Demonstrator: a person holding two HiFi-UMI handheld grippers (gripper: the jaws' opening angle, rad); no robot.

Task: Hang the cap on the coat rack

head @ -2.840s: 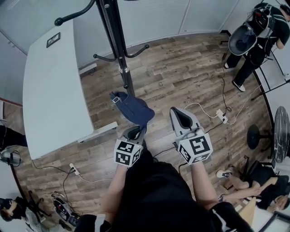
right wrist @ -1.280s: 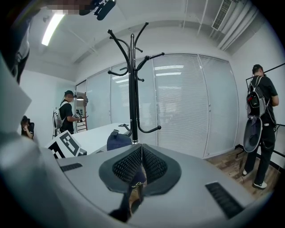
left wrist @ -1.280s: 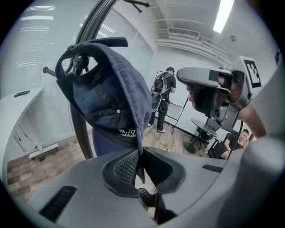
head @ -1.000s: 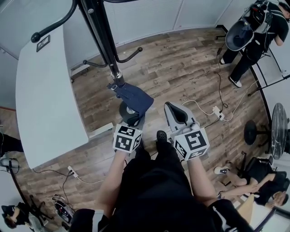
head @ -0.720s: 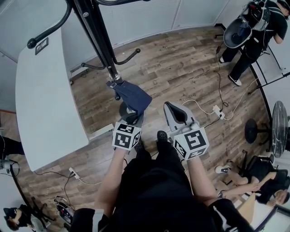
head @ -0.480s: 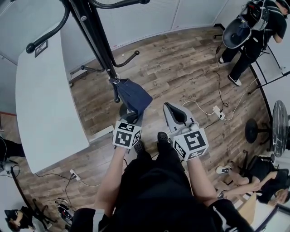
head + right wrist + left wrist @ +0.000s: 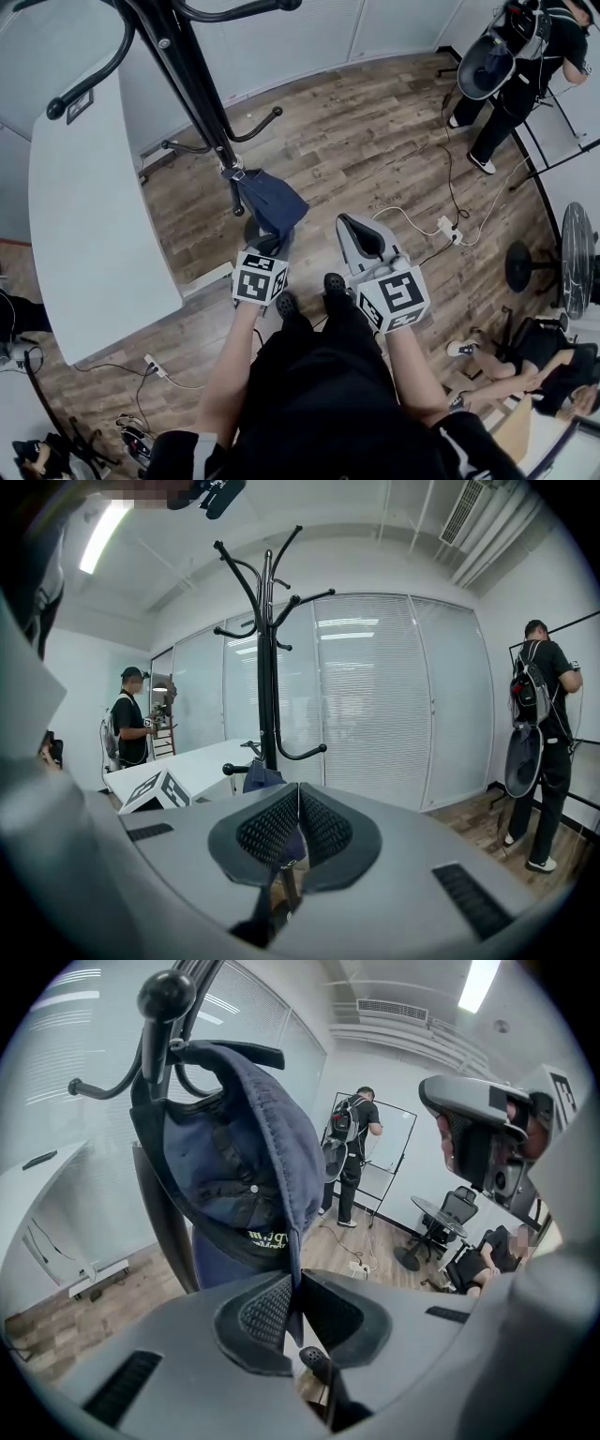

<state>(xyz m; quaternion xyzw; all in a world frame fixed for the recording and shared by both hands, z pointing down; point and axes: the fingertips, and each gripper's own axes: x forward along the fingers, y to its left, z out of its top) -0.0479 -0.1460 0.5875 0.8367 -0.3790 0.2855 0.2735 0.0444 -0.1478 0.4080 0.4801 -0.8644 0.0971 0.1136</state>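
A navy cap (image 7: 272, 202) hangs up against the black coat rack (image 7: 192, 84), low on its pole. My left gripper (image 7: 272, 242) is shut on the cap's brim just below it. In the left gripper view the brim runs down between the pads (image 7: 267, 1312). There the cap (image 7: 234, 1166) spreads open beside a ball-tipped hook (image 7: 167, 996), its back strap touching the hook's stem. My right gripper (image 7: 354, 230) hovers to the right, apart from the cap. Its jaws (image 7: 298, 803) are shut and hold nothing. The rack (image 7: 266, 667) stands ahead of it.
A long white table (image 7: 89, 234) stands left of the rack. Cables and a power strip (image 7: 445, 228) lie on the wooden floor at the right. A person with a backpack (image 7: 525, 56) stands at the far right. A round stool (image 7: 525, 272) and a seated person (image 7: 553, 375) are at the lower right.
The left gripper has carried the cap forward and left, from open floor up to the rack's pole. The right gripper has stayed beside it, shut.
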